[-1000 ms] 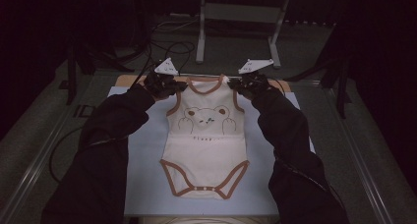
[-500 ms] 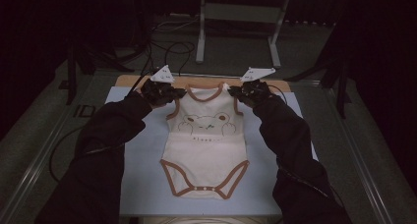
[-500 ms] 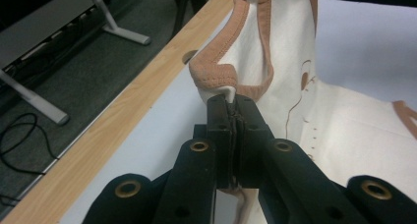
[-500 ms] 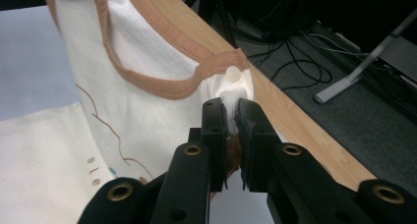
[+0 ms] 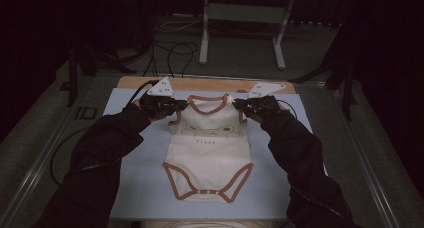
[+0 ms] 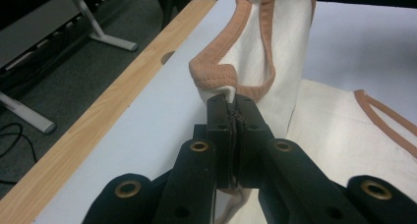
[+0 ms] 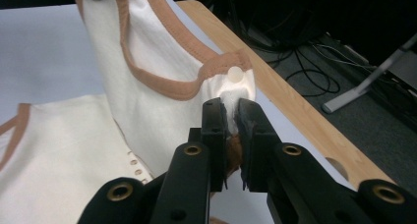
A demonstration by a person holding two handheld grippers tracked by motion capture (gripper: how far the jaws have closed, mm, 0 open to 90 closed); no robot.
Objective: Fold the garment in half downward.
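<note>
left gripper (image 5: 176, 106) at nine o'clock of the neckline, pinched tight on one shoulder strap of the cream baby bodysuit (image 5: 210, 150); jaws pressed together on the brown-trimmed cloth (image 6: 231, 76). bodysuit at centre of the pale blue mat (image 5: 135, 188), snap end toward six o'clock, shoulders lifted toward twelve. right gripper (image 5: 241, 105) at three o'clock of the neckline, clamped narrow on the other strap beside a white snap (image 7: 235, 74). wooden table edge (image 5: 200, 83) at twelve.

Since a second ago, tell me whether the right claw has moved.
Yes. The right claw, shut on the bodysuit's shoulder, has shifted away from the person, closer to the table's wooden far edge.
</note>
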